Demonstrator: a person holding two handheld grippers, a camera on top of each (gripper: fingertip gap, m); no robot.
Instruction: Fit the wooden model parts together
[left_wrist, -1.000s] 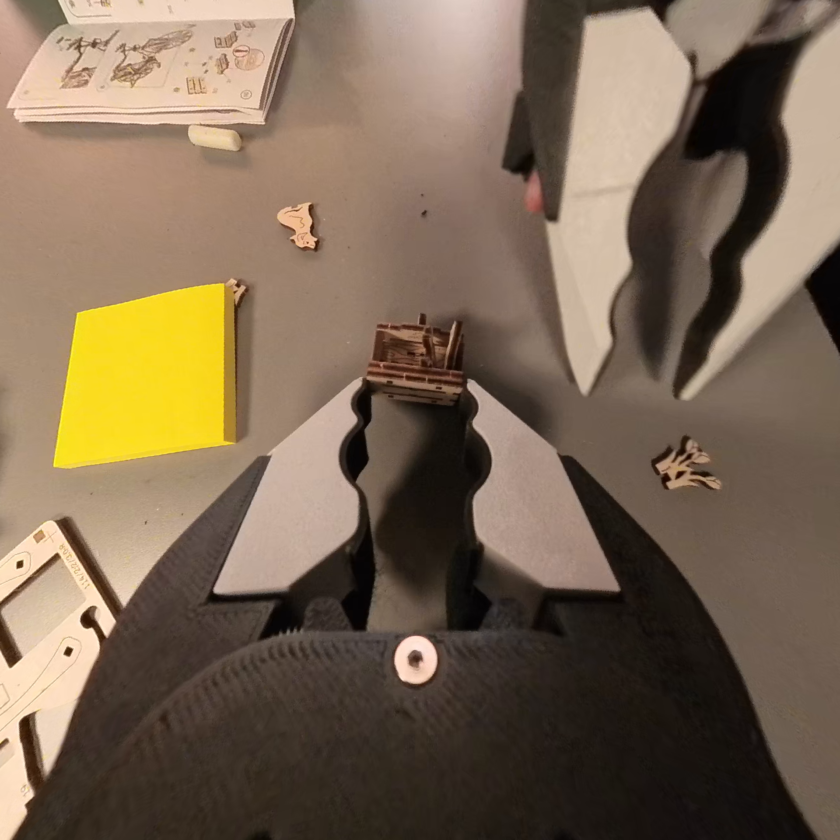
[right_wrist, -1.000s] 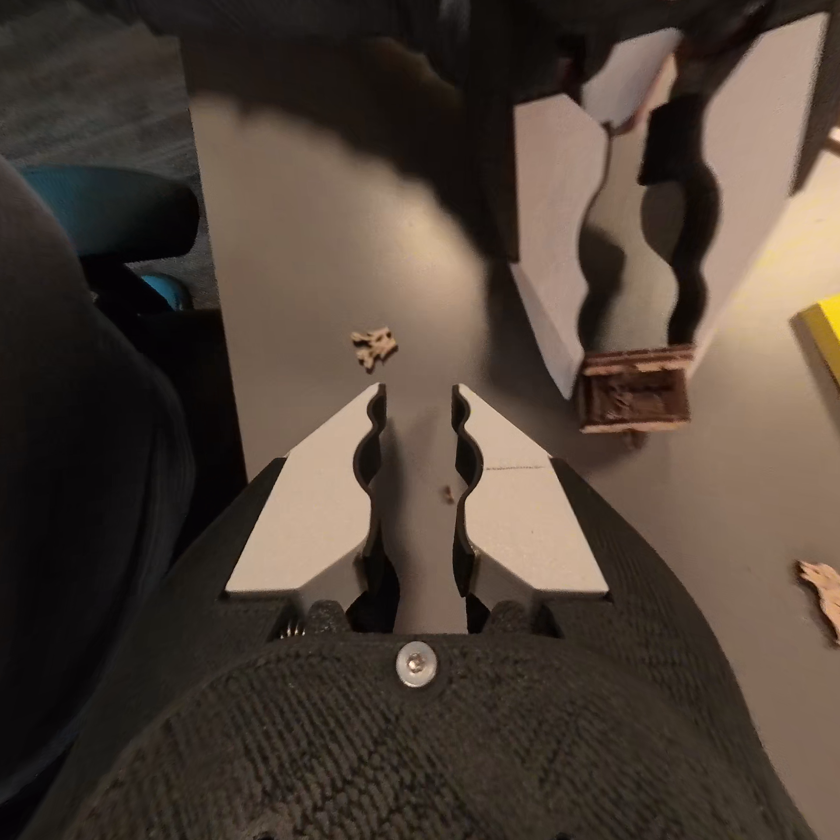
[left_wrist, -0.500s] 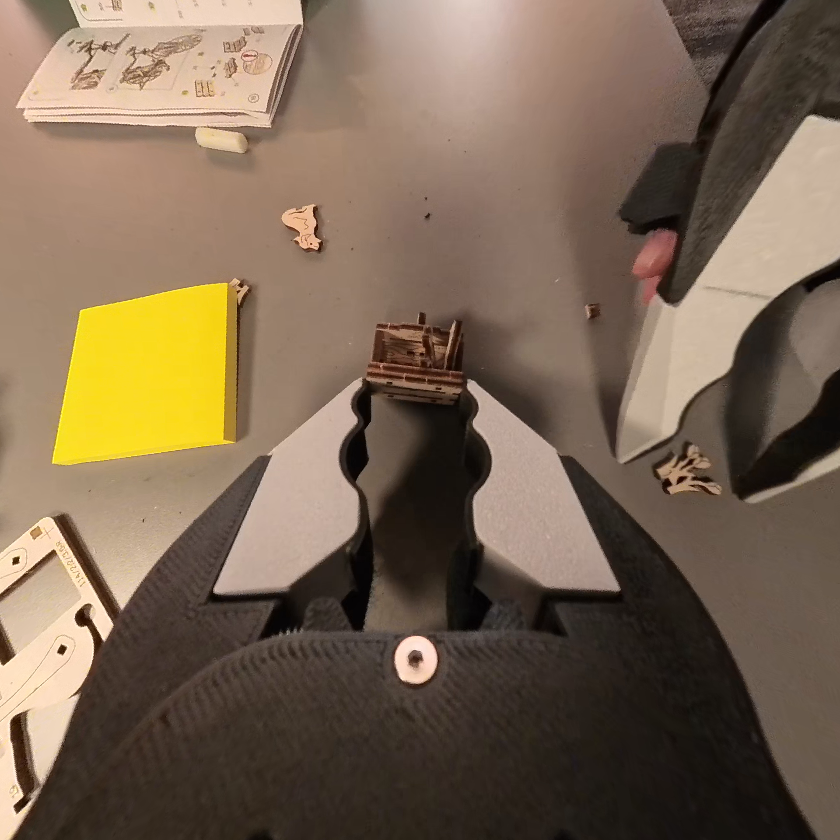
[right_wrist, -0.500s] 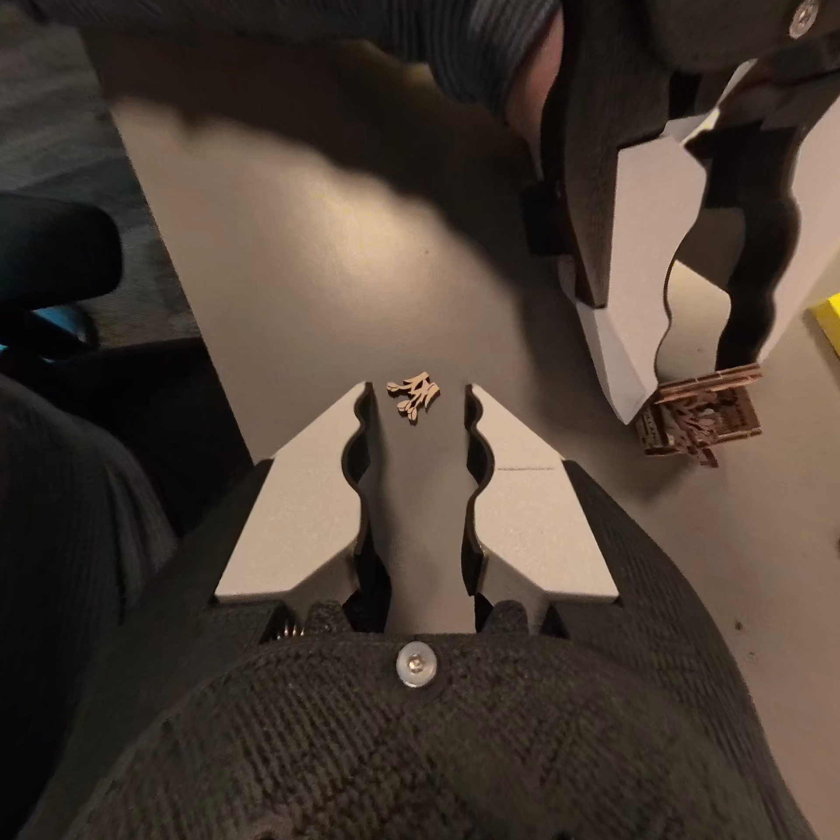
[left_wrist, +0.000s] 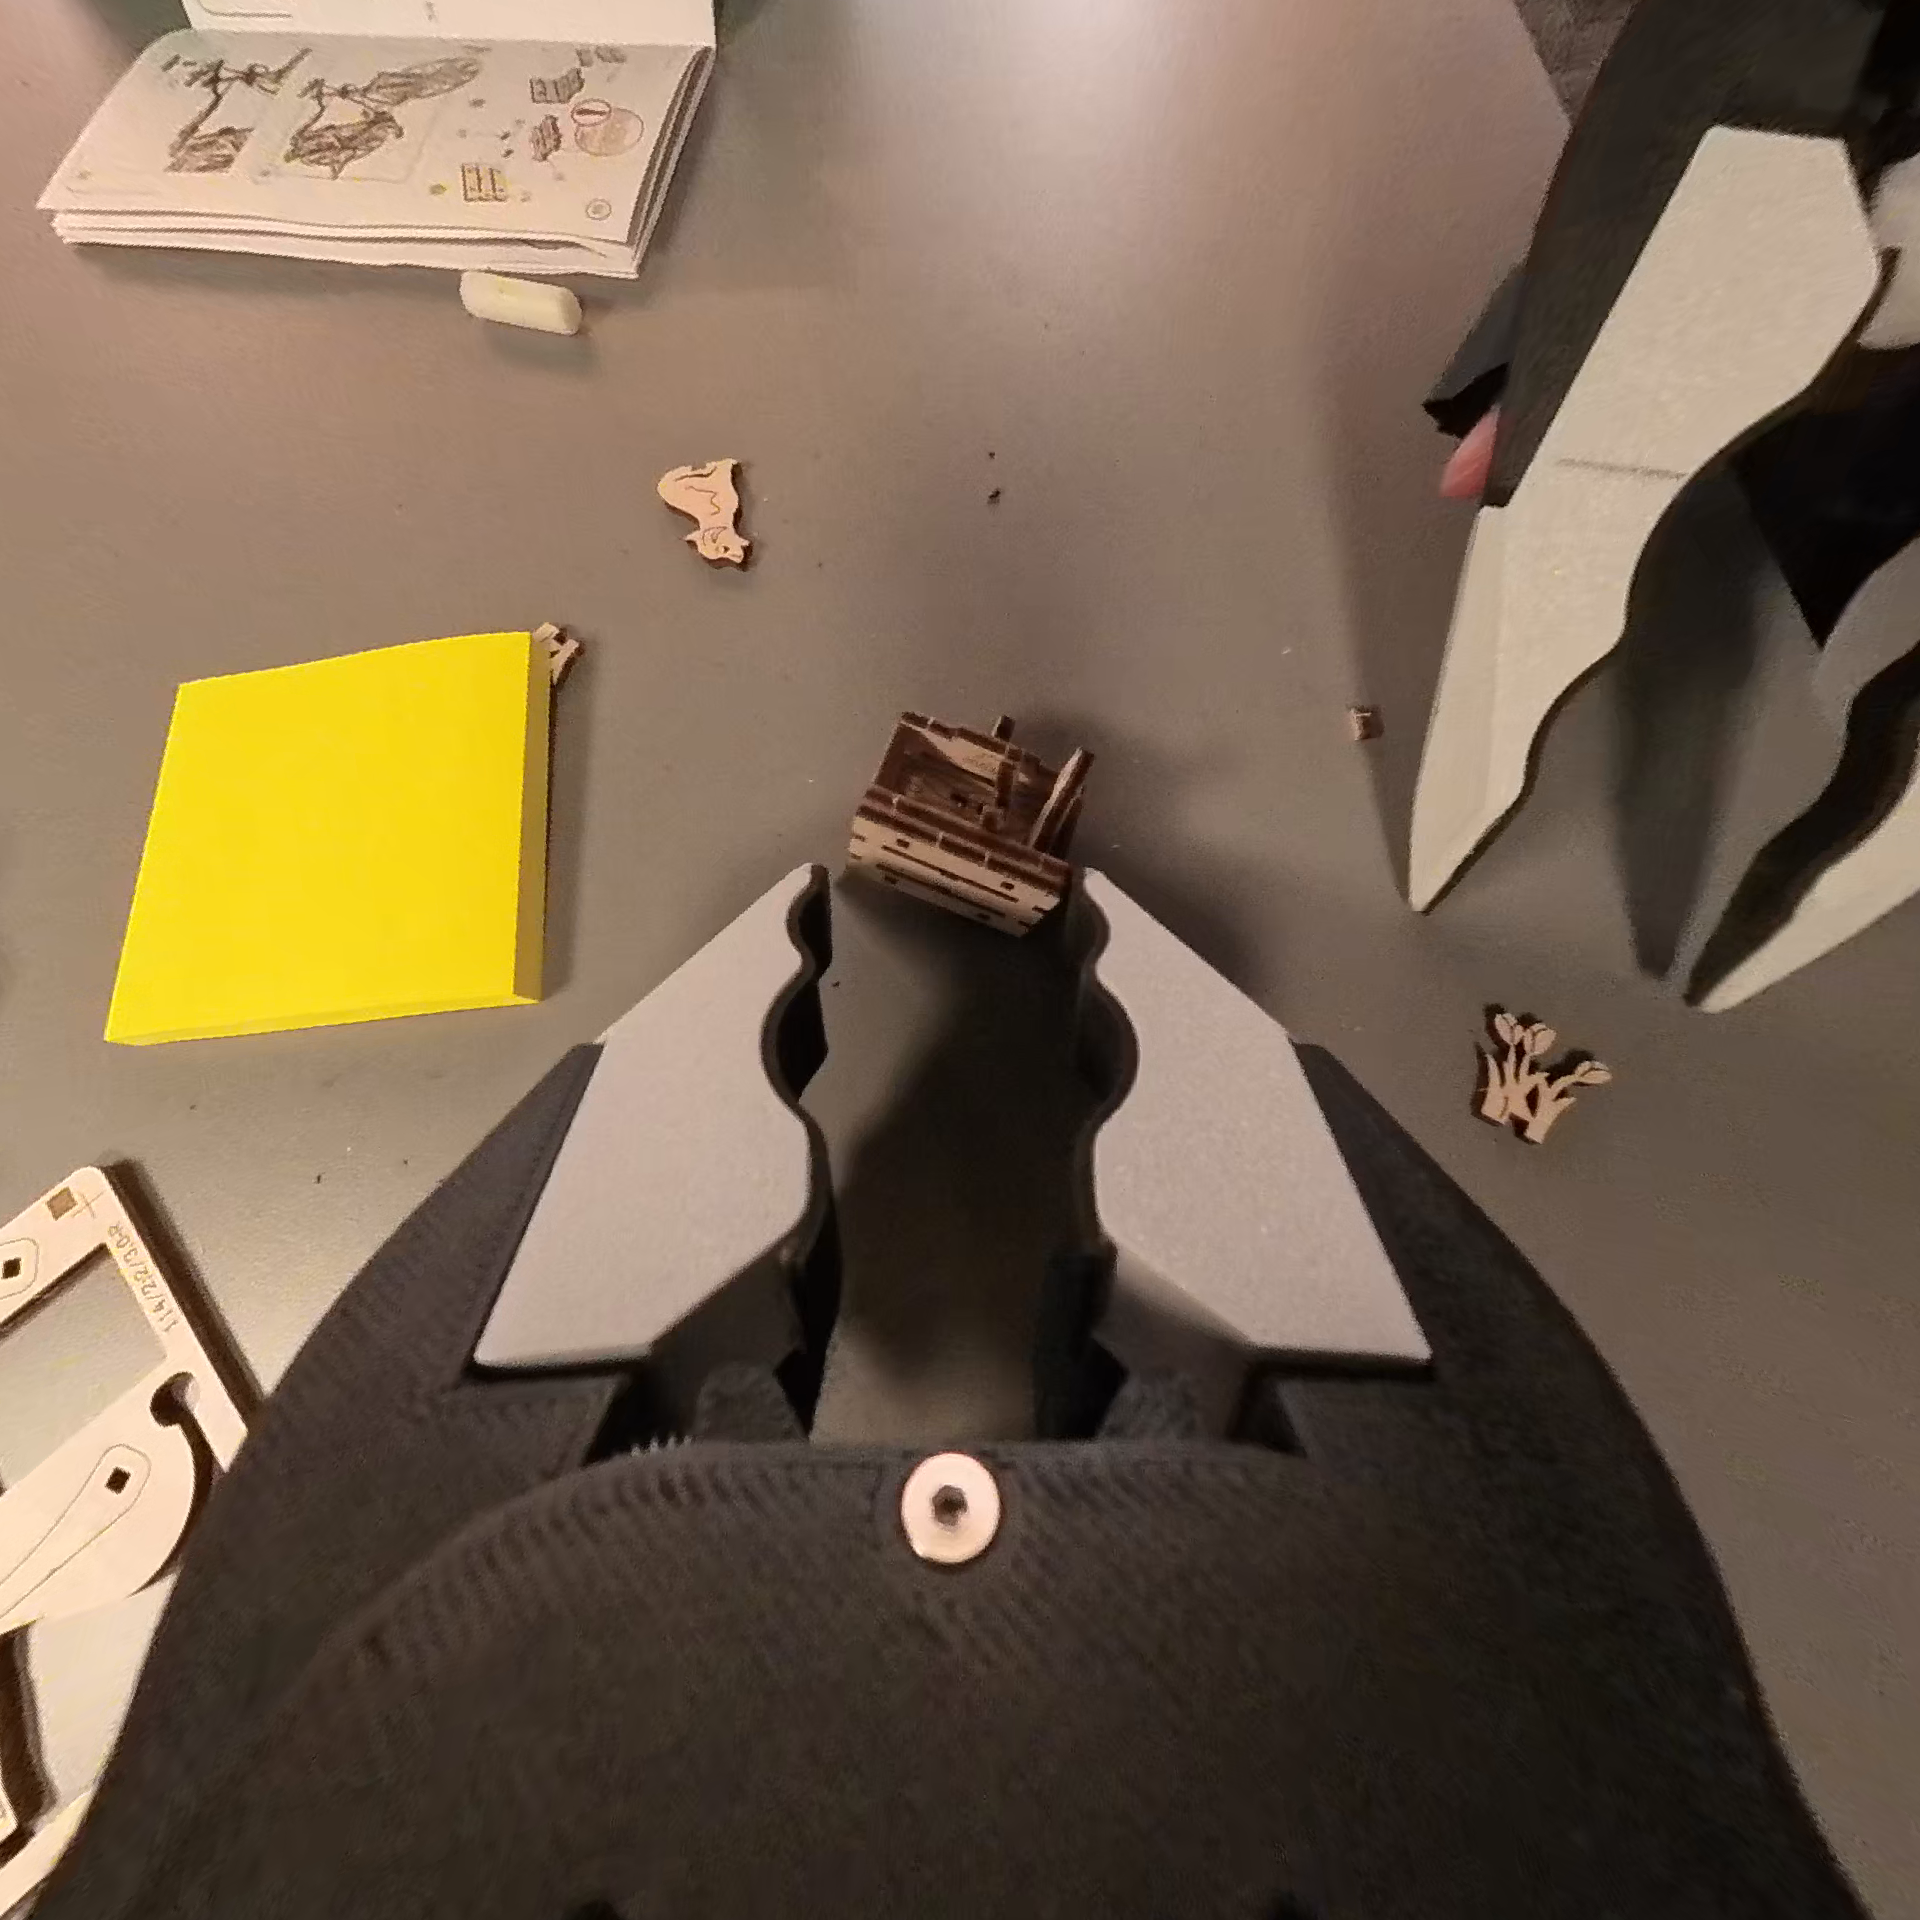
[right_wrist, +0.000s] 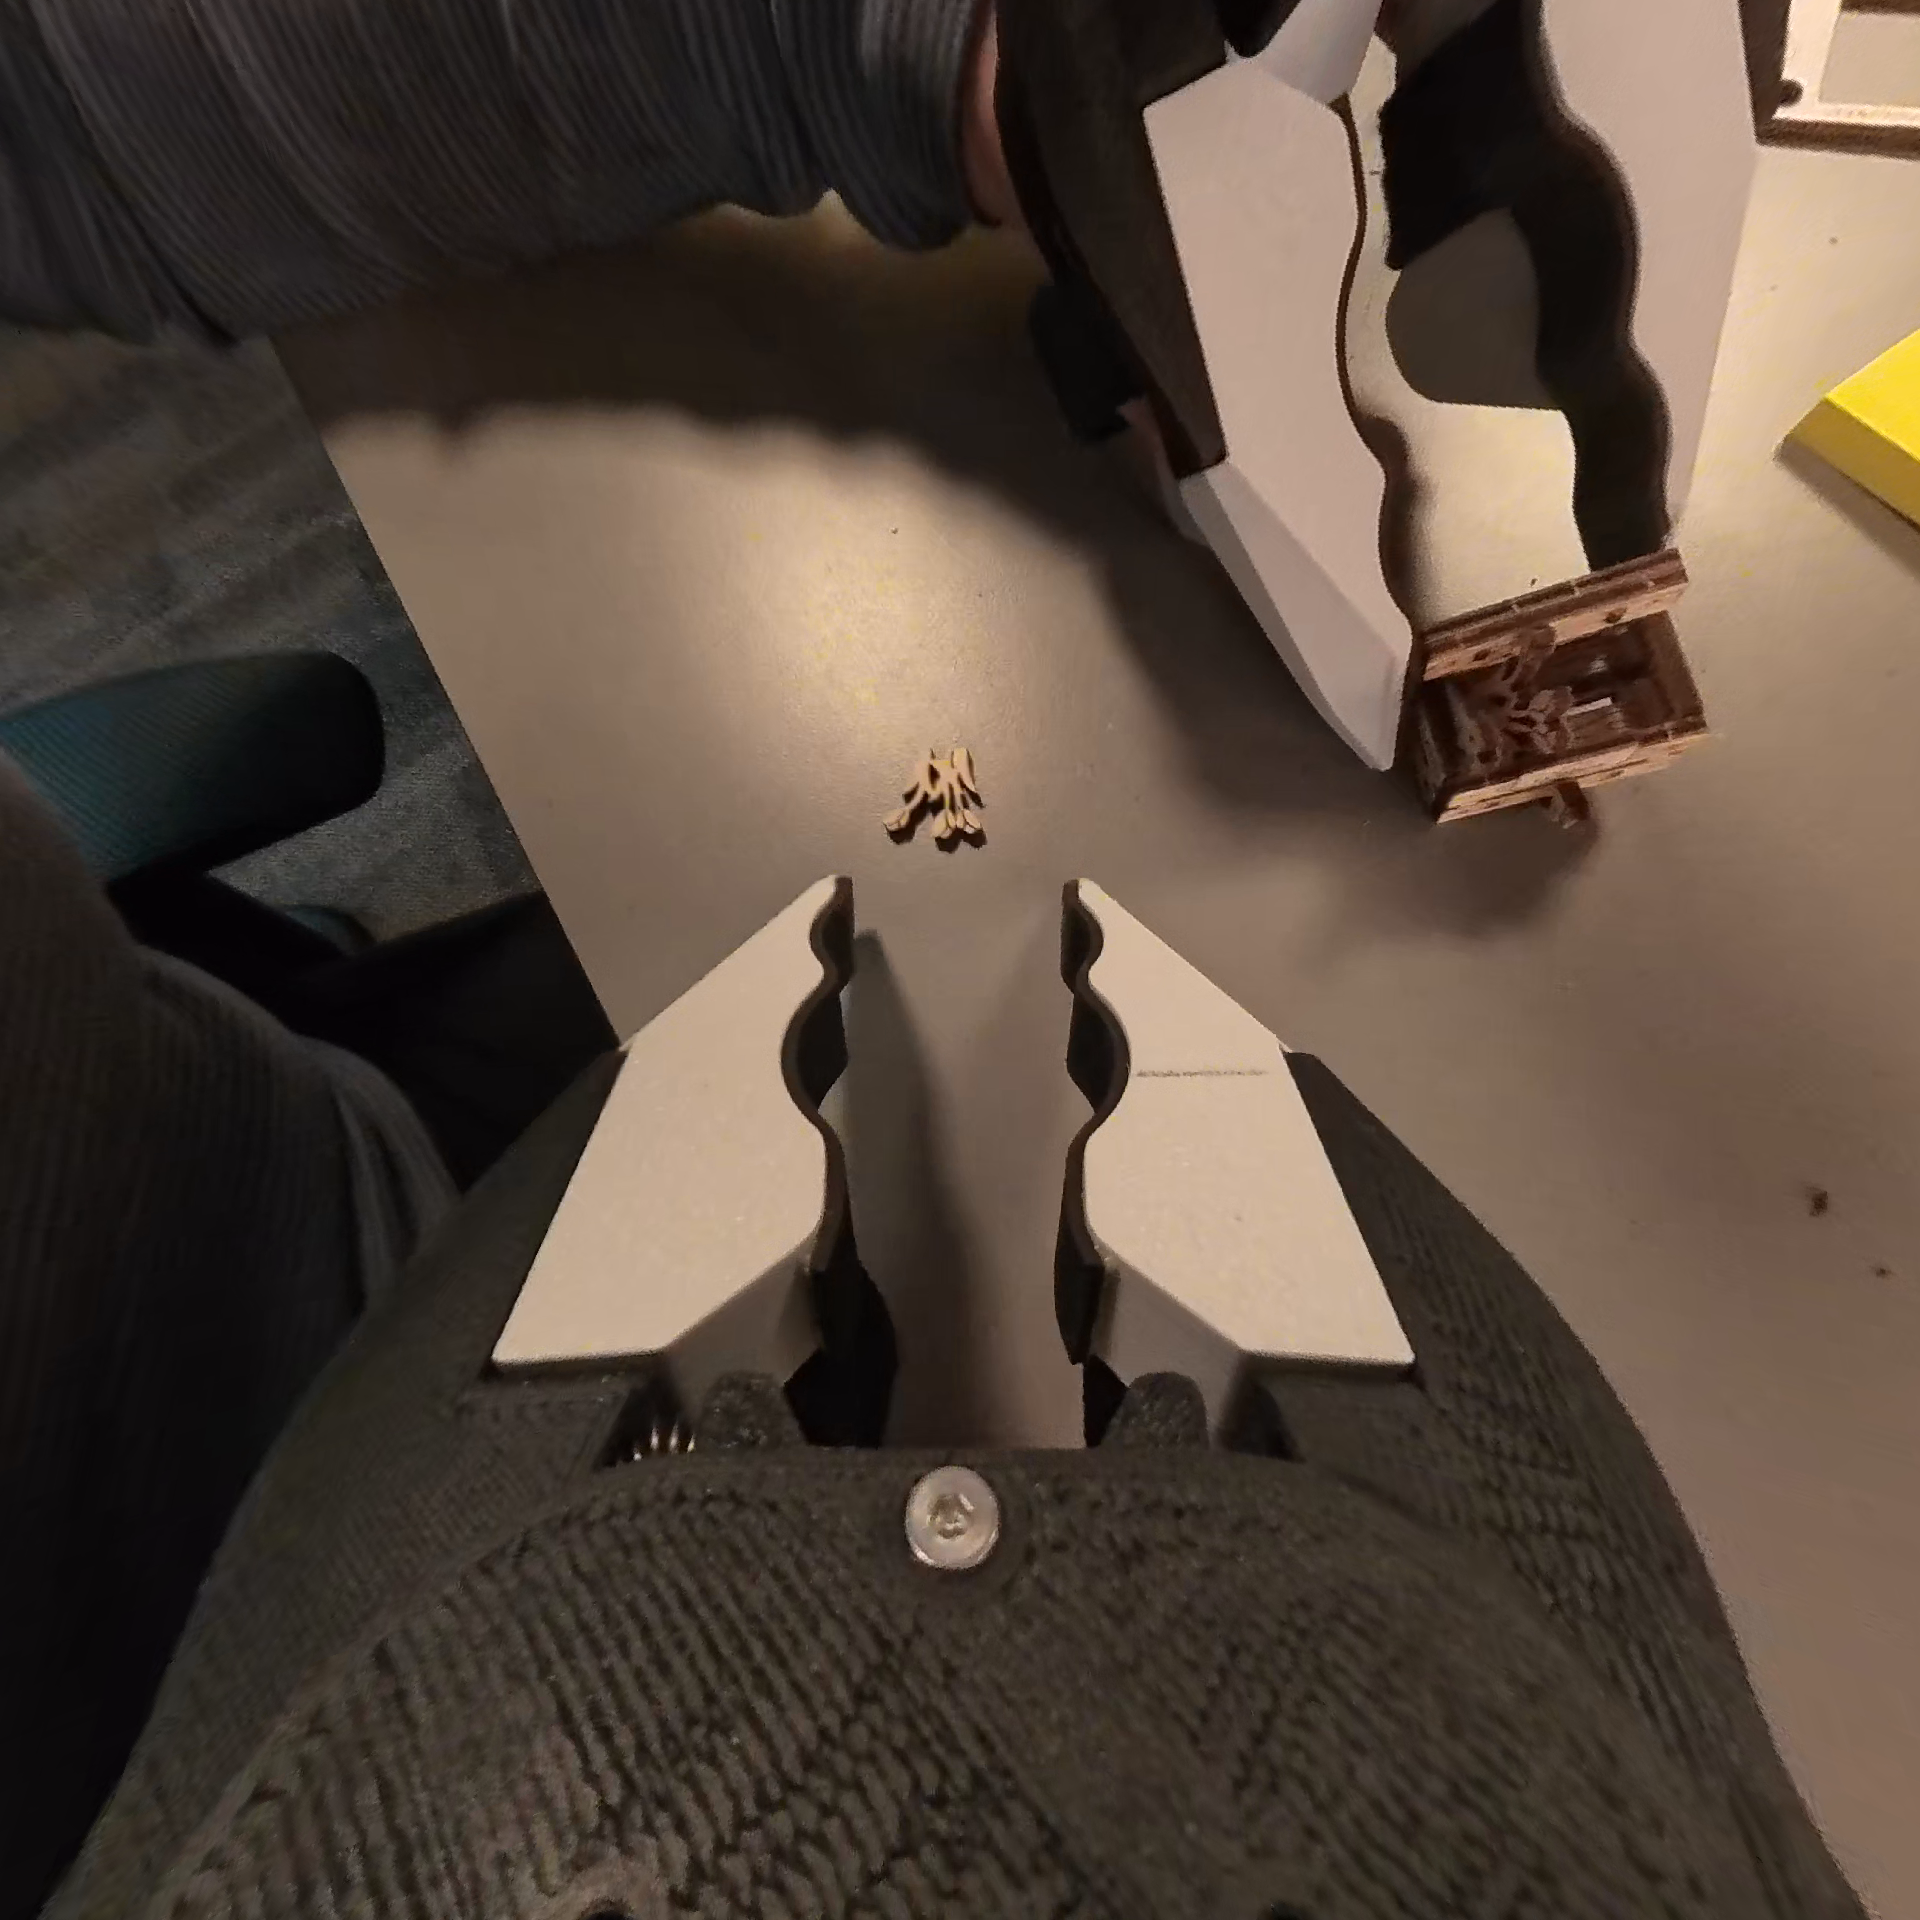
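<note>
A small dark wooden model box (left_wrist: 961, 831) sits on the grey table between my left gripper's tips (left_wrist: 956, 883). The jaws stand at its two sides, shut on it, and the box lies turned askew. The right wrist view shows the same box (right_wrist: 1548, 707) at the left gripper's tips (right_wrist: 1507, 644). My right gripper (right_wrist: 956, 894) is open and empty. A flat plant-shaped wooden piece (right_wrist: 935, 810) lies on the table just ahead of its tips. In the left wrist view the right gripper (left_wrist: 1569, 945) hovers above and behind that piece (left_wrist: 1532, 1075).
A yellow sticky pad (left_wrist: 332, 821), an instruction booklet (left_wrist: 384, 135), a white pellet (left_wrist: 520, 301), an animal-shaped piece (left_wrist: 707, 514), a tiny piece by the pad (left_wrist: 556, 649) and a punched plywood sheet (left_wrist: 83, 1382) lie left. The table edge (right_wrist: 457, 665) and a chair (right_wrist: 208, 748) are left of my right gripper. Measured from the fingertips, the animal-shaped piece (left_wrist: 707, 514) is 9 cm or so from the left gripper and 15 cm from the right.
My right gripper swung over to the plant-shaped piece, then drew back a little from it. The model box has turned askew between the left tips.
</note>
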